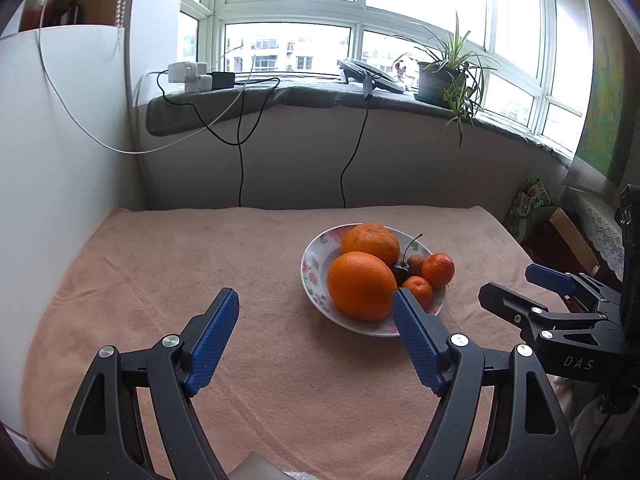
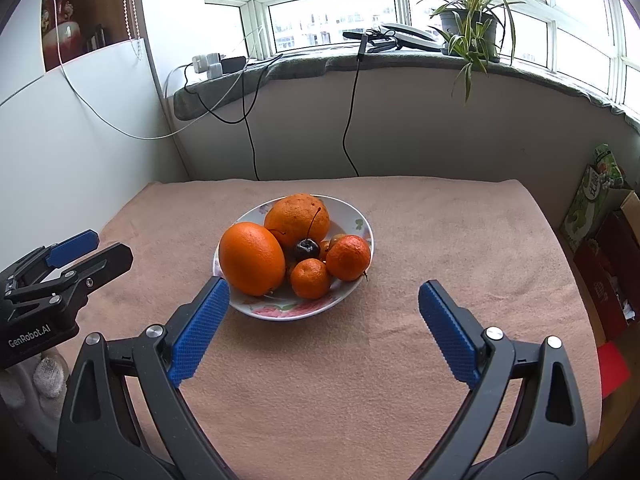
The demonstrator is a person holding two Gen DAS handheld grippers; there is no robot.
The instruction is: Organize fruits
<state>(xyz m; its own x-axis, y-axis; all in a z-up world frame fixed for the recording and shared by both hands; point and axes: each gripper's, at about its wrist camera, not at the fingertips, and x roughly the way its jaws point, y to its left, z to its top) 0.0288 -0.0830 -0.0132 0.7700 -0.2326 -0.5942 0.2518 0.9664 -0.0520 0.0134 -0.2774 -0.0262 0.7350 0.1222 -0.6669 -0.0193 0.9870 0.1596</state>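
A floral bowl [image 1: 312, 276] [image 2: 352, 216] stands on a peach towel. It holds two large oranges [image 1: 362, 286] [image 2: 251, 258], two small mandarins [image 1: 438, 270] [image 2: 348, 258], a dark cherry [image 1: 401, 270] [image 2: 307, 249] and a small brownish fruit. My left gripper [image 1: 316, 300] hovers open in front of the bowl, its right fingertip overlapping the bowl's near rim in the left wrist view. My right gripper [image 2: 324, 292] is open too, nothing between its fingers, just short of the bowl. Each gripper also shows at the edge of the other's view: the right gripper [image 1: 524, 284], the left gripper [image 2: 104, 248].
The towel [image 1: 180, 272] [image 2: 440, 240] covers a table against a white wall below a window sill. Cables hang from chargers on the sill, and a potted plant [image 1: 444, 80] [image 2: 472, 28] stands there. Boxes and a green bag [image 2: 592, 200] sit beyond the table's right edge.
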